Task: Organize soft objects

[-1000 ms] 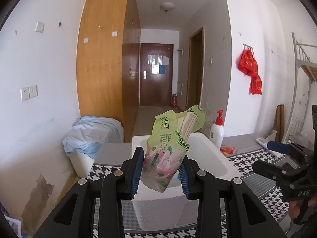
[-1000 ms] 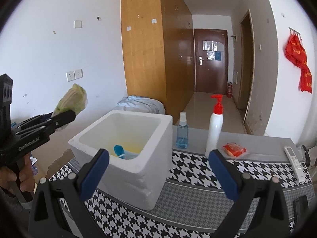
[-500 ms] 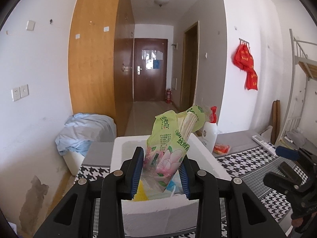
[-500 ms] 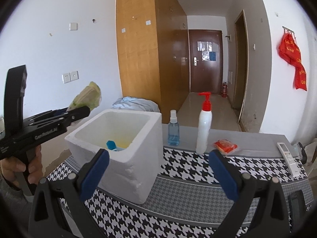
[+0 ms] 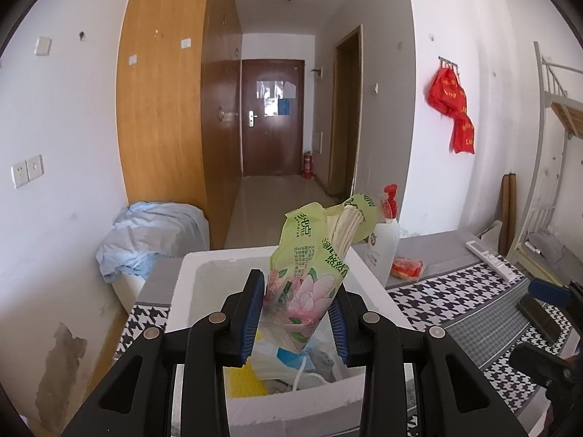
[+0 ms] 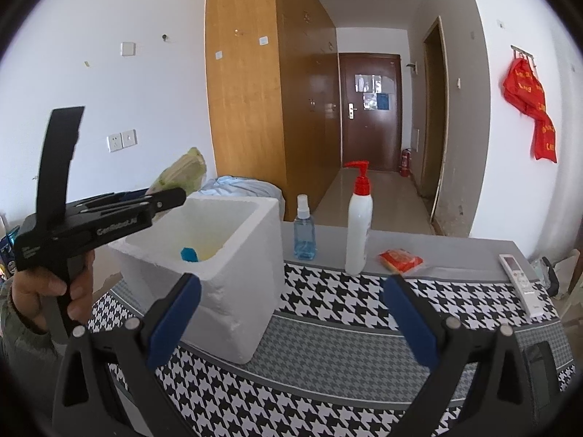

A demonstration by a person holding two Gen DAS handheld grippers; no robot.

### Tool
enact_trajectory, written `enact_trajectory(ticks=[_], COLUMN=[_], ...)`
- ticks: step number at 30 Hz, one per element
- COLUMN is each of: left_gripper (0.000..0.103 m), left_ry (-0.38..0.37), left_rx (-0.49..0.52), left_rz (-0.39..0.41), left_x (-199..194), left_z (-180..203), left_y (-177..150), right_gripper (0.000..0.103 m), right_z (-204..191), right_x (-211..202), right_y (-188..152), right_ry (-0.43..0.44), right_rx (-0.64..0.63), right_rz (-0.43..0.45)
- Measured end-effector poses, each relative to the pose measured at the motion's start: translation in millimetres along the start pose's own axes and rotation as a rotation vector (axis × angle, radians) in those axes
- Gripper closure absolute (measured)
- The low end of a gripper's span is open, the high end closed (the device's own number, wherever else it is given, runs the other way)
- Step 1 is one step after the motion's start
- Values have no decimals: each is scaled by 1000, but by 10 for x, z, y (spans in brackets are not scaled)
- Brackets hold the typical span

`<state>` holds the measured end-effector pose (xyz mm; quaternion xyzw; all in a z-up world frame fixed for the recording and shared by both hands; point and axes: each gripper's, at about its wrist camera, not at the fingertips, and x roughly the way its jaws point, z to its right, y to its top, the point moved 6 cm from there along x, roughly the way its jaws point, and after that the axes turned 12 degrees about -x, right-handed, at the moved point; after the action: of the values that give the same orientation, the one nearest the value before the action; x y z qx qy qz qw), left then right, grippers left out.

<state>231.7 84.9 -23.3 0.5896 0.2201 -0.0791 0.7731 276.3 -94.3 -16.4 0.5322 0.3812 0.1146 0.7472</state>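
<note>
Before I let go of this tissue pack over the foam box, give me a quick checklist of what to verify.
1. Grip: left gripper has its jaws shut on the green tissue pack: ok.
2. Pack above the opening of the white foam box: ok in the left wrist view.
3. Room inside the box: things already lie in it; space left, cannot tell.
4. Right gripper open, empty, beside the box: ok.
5. Pump bottle and spray bottle stand apart from the box: ok.

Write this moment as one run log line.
left gripper: shut on green floral tissue pack | above white foam box | right gripper: open, empty
</note>
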Motion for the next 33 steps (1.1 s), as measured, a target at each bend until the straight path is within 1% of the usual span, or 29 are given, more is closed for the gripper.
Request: enact_trajectory(ticks=[7,8,9,10,11,12,14,18,21,27,33], left_gripper=[65,62,52,45,30,19,14,5,1,1,1], left_ry=[19,25,28,29,30,36,59,51,55,48,43], left_rx=[17,16,15,13,10,11,14,18,17,30,22], left_rz=[-19,-21,-24,-24,-17,-5,29,46,67,85,110], left_x=[158,166,177,179,162,142,91,17,-69,-225,-425], left_z=[62,58,55,54,53,52,48,77,84,98,93], left_y=[-23,-30,-31,-35,-39,-34,-20,-27,-41,-77,-92], right_gripper=[1,1,1,1,1,1,1,1,1,1,1], right_z=[61,79,90,98,103,111,113,117,110,60,6], right_x=[-48,-54,-54,-57,-58,-56,-55,-85,-125,-213,-319], right_y=[-67,-74,-76,-79,-84,-87,-91,-95,-90,-93,-64], right_ry=[-15,-14,-16,-18,-20,-19,-19,-20,-20,-21,-27], right_rx=[11,18,21,22,22,21,22,24,25,17,16], right_rz=[2,2,2,1,0,0,-1,2,10,23,41])
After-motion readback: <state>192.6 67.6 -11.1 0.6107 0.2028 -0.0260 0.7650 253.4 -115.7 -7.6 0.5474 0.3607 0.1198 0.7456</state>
